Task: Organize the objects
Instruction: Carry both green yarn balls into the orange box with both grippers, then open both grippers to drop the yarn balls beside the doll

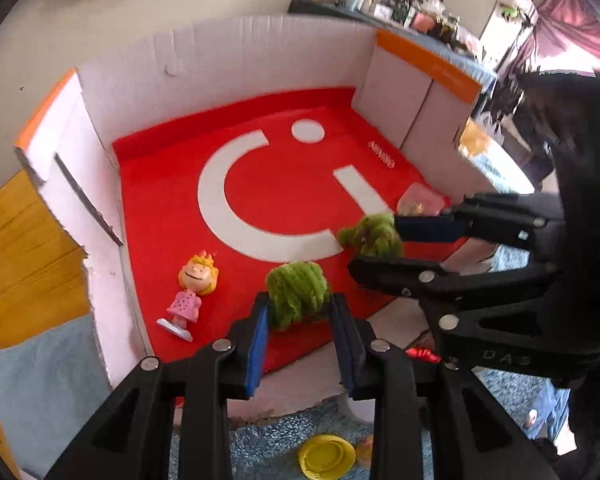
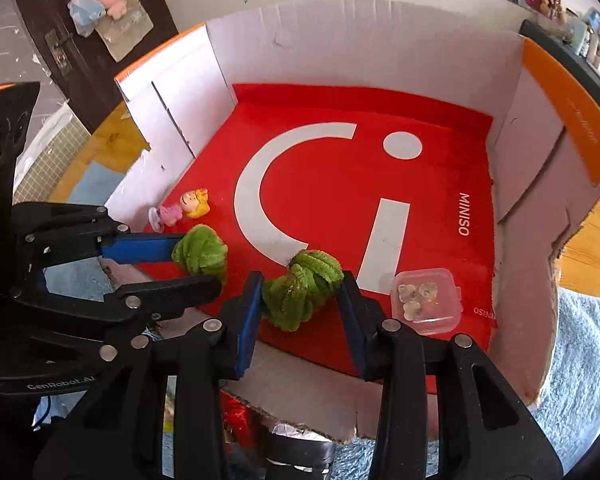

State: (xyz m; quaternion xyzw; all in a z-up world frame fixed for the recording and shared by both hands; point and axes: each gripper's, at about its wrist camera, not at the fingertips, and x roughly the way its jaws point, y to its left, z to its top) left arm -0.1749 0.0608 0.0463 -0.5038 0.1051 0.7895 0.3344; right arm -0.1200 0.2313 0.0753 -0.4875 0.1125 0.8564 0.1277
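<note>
Two green fuzzy balls hang low over the red box floor (image 2: 320,184): my left gripper (image 1: 300,312) clamps one ball (image 1: 296,294), my right gripper (image 2: 302,300) clamps the other ball (image 2: 304,288).

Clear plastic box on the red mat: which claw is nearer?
Right. The right claw, holding a green pipe-cleaner ball, sits just beside the clear plastic box. The left claw, holding another green ball, is farther, toward the doll figurine.

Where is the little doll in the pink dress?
The doll lies on the red mat inside the box, near its left wall, just left of the left gripper holding a green ball.
</note>
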